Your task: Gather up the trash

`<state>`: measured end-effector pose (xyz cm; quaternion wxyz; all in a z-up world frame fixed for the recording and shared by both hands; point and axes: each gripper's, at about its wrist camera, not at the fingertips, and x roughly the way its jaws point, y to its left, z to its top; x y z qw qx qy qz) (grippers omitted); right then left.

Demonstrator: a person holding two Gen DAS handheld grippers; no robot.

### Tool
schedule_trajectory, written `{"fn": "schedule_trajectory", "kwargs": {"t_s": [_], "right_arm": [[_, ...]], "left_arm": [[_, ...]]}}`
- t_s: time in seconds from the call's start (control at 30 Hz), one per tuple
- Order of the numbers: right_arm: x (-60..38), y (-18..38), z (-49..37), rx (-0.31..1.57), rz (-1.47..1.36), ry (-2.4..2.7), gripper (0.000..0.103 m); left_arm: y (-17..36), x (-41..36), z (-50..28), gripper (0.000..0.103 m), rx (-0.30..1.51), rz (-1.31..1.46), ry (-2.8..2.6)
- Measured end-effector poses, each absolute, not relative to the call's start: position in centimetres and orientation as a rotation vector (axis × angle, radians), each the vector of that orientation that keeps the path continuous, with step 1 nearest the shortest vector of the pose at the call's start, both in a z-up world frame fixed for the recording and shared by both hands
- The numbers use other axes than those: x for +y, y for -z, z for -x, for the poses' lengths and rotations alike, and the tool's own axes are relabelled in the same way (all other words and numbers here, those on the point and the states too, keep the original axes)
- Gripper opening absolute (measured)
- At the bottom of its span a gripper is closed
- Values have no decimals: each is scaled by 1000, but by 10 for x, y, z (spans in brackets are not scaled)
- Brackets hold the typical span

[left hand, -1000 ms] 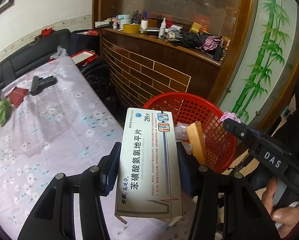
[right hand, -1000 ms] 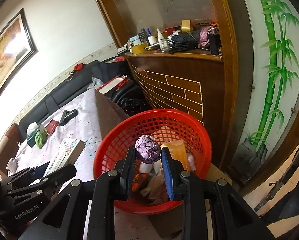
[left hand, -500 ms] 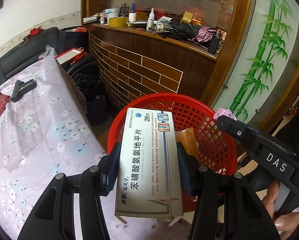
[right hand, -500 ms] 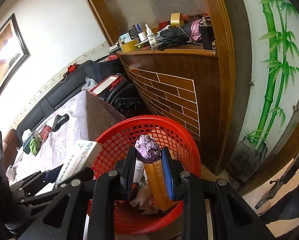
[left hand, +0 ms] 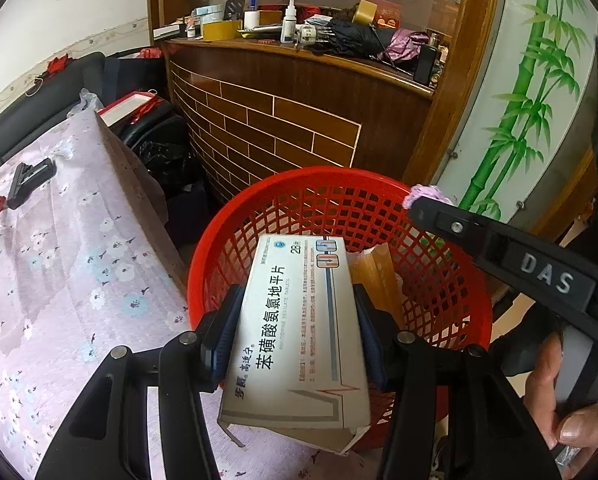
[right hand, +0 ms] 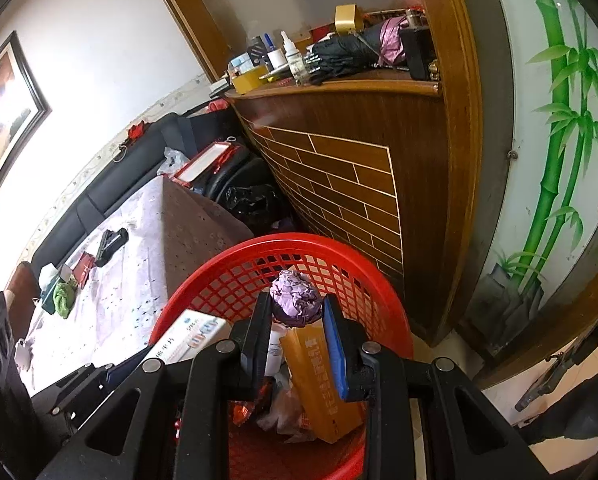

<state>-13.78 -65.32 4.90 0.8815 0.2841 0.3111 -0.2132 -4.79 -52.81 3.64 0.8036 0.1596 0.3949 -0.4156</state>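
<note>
My left gripper [left hand: 297, 312] is shut on a white medicine box [left hand: 299, 328] with blue print, held over the near left rim of the red mesh basket [left hand: 451, 280]. My right gripper [right hand: 297, 312] is shut on a crumpled purple wad [right hand: 295, 299] above the red mesh basket [right hand: 387, 292]. Inside the basket lie an orange box [right hand: 323, 380], a white bottle [right hand: 274, 354] and wrappers. The white medicine box [right hand: 187, 338] shows at the basket's left rim in the right wrist view. The right gripper [left hand: 415, 204], with the purple wad [left hand: 425, 192] at its tip, reaches in from the right in the left wrist view.
A table with a floral purple cloth [left hand: 59, 272] stands left of the basket, with a black object [left hand: 29, 180], red packet [right hand: 83, 268] and green cloth [right hand: 63, 298] on it. A wooden brick-pattern counter [left hand: 283, 128] with clutter rises behind. A hand [left hand: 579, 428] holds the right gripper.
Both grippers have moved further over the red basket. The medicine box now overhangs the basket's rim, and the purple wad sits above its inside. Both grips stay the same.
</note>
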Motion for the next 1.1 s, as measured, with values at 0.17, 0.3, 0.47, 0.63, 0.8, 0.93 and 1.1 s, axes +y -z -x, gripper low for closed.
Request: {"fn": "schedule_trajectory", "kwargs": {"t_s": [0.17,0.3,0.47,0.63,0.8,0.93,1.1], "right_arm": [[-657,-44,132,672,-597,466,45],[-659,-46,136,662,-599,484,53],[-654,-56,147,640,-592,502,60],[-642,-69,157,623,-542,566,86],[-623,-81,169,612,-454,686,94],[-605,-86,176,611,-370,766,99],[-579,-91,187,592,-301,802,100]], "left_arm": [[-35,-530,50,51,835,-352,906],[-36,-526,50,61,836,-347,904],[-40,-516,51,68,821,-340,880],[-45,-504,54,87,778,-342,822],[-49,-490,57,93,717,-378,749],[-49,-475,59,94,715,-380,713],[-52,-446,64,94,696,-364,684]]}}
